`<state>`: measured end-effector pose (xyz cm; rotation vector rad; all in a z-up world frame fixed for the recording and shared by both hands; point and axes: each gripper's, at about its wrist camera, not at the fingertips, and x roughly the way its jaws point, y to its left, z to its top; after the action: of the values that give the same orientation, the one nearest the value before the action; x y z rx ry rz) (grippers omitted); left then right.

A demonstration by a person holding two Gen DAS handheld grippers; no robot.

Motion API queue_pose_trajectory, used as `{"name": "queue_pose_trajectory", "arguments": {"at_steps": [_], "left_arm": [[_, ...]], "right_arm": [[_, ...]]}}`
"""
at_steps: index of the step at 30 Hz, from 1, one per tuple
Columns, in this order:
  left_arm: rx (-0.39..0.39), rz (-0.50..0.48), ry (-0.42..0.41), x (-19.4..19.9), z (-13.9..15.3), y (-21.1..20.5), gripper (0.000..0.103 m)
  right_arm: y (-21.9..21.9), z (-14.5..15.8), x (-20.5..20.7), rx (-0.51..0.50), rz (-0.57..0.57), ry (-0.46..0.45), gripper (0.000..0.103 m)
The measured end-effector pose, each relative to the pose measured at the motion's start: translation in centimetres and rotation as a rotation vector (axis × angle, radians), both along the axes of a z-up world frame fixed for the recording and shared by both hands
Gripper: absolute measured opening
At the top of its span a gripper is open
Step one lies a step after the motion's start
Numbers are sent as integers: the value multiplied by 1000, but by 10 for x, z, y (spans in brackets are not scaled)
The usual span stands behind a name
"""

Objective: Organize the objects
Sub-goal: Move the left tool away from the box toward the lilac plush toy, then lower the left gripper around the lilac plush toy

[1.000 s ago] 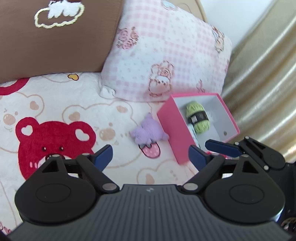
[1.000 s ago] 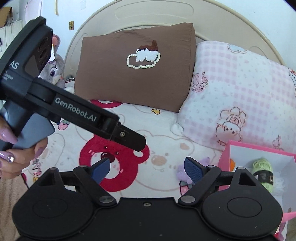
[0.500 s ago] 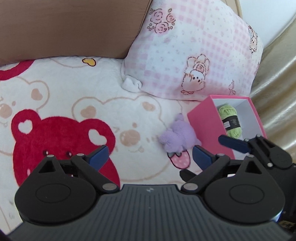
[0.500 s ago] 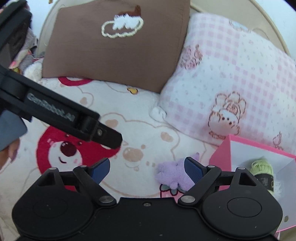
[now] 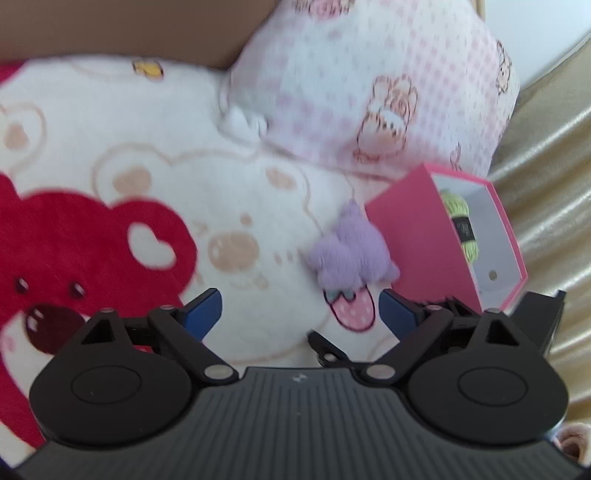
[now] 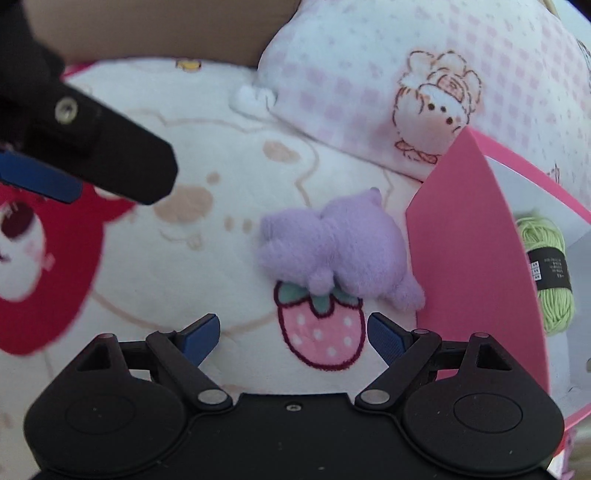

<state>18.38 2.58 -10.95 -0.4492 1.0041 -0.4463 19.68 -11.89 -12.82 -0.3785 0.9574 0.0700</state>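
A small purple plush toy [image 5: 351, 254] [image 6: 332, 251] lies on the bear-print blanket, beside the left wall of an open pink box [image 5: 413, 236] [image 6: 469, 258]. A skein of green yarn [image 5: 461, 221] [image 6: 546, 266] lies inside the box. My right gripper [image 6: 293, 332] hovers just short of the plush, over a printed strawberry. Its jaws are wide and closing, with nothing between them. My left gripper [image 5: 301, 310] is a bit further back and left of the plush. Its jaws are also closing and empty. One of its fingers [image 6: 122, 162] shows at the right wrist view's upper left.
A pink checked pillow [image 5: 369, 74] [image 6: 406, 74] leans behind the box and plush. A brown pillow [image 5: 110, 22] stands to its left. Gold fabric [image 5: 546, 184] hangs right of the box. The blanket [image 5: 166, 184] stretches away to the left.
Both grippers have come down and closer to the plush and box, which now look larger. The pillows have slid up the frames. The right view has tilted downward.
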Motion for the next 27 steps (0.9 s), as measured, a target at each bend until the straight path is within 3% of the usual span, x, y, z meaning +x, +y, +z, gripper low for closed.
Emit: {"name": "queue_pose_trajectory", "arguments": {"at_steps": [3,7,9,12,15,18,20,22,23,24,27], "left_arm": [[-20,5,-21,2,-12,-1,86],[-125,25,0,12,-30,7,86],[-119,29,4,17,-37,9,86],[-118,36,20,22,-45,12,75],[-146,28,54,25,-54,12,69],[-137,24,54,25,-55,9,66],[-132,28,52,24,-54,9,64],[-138,40,46,23,-51,12,64],[-140,47,42,23,-49,13,64],[-143,53,36,23,-47,15,64],[-161,74,19,23,-41,21,64]], "right_arm": [[7,-5,1,-75,21,-50,88],[10,-3,9,-115,47,-106,84],[7,-5,14,-124,45,-113,84],[2,-7,22,-101,26,-112,83],[4,-15,29,-174,8,-167,83],[1,-16,33,-163,-4,-182,83],[-1,-13,33,-148,-12,-187,64],[1,-10,30,-178,-8,-211,52],[1,-9,28,-196,-2,-233,35],[2,-8,28,-210,-2,-245,28],[3,2,25,-198,-6,-269,28]]}}
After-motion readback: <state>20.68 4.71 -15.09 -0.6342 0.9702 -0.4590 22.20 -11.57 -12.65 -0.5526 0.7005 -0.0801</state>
